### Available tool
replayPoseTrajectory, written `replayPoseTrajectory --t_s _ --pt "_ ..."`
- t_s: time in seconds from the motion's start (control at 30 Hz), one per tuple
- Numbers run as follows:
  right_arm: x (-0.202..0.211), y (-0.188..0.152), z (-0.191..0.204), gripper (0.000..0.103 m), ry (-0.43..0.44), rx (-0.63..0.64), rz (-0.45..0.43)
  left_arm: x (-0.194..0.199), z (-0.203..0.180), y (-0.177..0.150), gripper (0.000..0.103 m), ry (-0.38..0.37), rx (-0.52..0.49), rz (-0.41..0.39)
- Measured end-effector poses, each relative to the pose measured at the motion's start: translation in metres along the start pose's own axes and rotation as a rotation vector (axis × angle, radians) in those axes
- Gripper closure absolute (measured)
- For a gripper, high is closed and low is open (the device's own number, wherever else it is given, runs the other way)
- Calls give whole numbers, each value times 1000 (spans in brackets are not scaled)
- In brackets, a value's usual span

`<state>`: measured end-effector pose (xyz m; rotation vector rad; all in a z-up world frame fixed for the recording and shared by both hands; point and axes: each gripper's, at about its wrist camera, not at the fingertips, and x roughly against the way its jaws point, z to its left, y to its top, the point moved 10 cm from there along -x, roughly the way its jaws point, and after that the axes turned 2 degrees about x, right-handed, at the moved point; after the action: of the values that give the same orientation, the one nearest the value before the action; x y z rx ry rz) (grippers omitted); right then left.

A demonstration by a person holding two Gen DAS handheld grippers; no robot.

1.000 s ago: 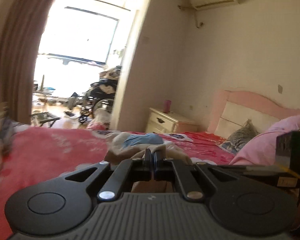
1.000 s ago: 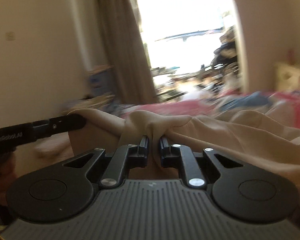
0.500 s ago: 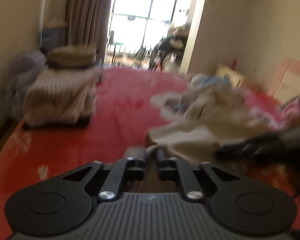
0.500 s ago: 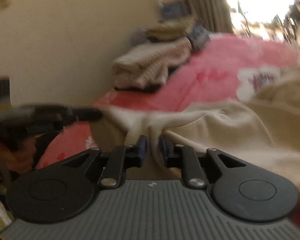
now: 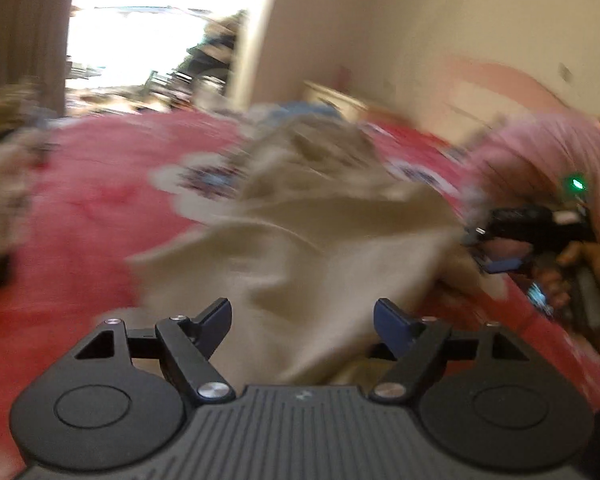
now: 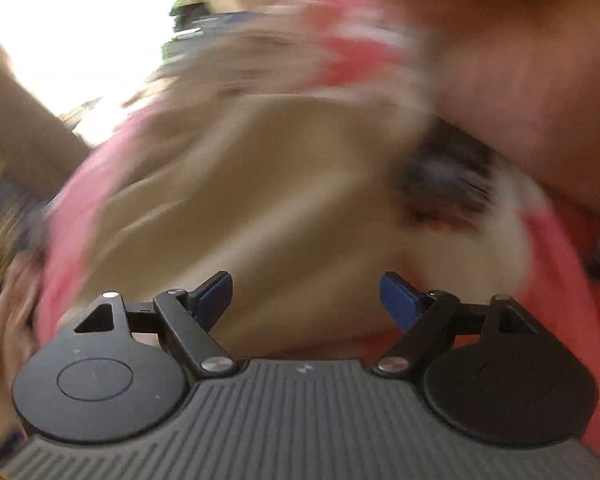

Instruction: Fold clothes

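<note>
Red bed (image 5: pixel 92 240), beige garment (image 5: pixel 320 256) between both grippers' wide-apart jaws.

No lettering, label, brand or number can be read in either wrist view; both are heavily blurred. A small pale mark sits on the ribbed grey body of the left gripper (image 5: pixel 302 320) and of the right gripper (image 6: pixel 306 296), too faint to make out. A green indicator light (image 5: pixel 577 184) glows at right in the left view, carrying no legible sign.
</note>
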<state>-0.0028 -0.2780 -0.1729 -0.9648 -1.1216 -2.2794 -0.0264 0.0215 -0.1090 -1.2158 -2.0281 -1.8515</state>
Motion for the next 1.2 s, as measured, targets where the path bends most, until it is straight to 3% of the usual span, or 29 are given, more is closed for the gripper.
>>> replayPoseTrajectory --t_s 0.17,0.23,0.3,0.33,0.37,0.4,0.5,0.67,0.8,0.93,1.03,1.1,1.2 --pt "-47 3 3 21 30 -64 13 -64 -34 -8 25 -53 -173 57" --pt "-65 7 9 22 51 -68 25 -74 -37 -11 32 -58 -187 64" --pt "-69 9 16 46 59 -32 25 -68 -34 -9 62 -69 -137 54" --pt "-67 10 21 72 62 1 21 -65 -32 -7 66 -75 -112 49" --pt "-63 10 27 91 67 27 14 -62 -30 -6 76 -80 -87 44" --pt "-57 12 33 97 84 42 2 -59 -28 -5 83 -86 -62 39" --pt "-31 26 61 99 163 103 -63 -49 -22 -1 93 -102 13 24" --pt "28 58 171 99 440 313 -207 -26 -10 9 93 -126 137 -15" --pt "39 51 283 99 681 482 -179 28 13 22 93 -94 248 -85" --pt "31 6 390 99 899 589 -49 82 53 14 93 3 374 -126" --pt "19 -51 446 99 991 680 94 117 87 -9 93 121 462 -116" --pt "3 -91 464 95 981 746 184 128 107 -35 93 200 522 -70" --pt "-30 -131 460 80 873 819 329 129 124 -70 90 249 591 13"
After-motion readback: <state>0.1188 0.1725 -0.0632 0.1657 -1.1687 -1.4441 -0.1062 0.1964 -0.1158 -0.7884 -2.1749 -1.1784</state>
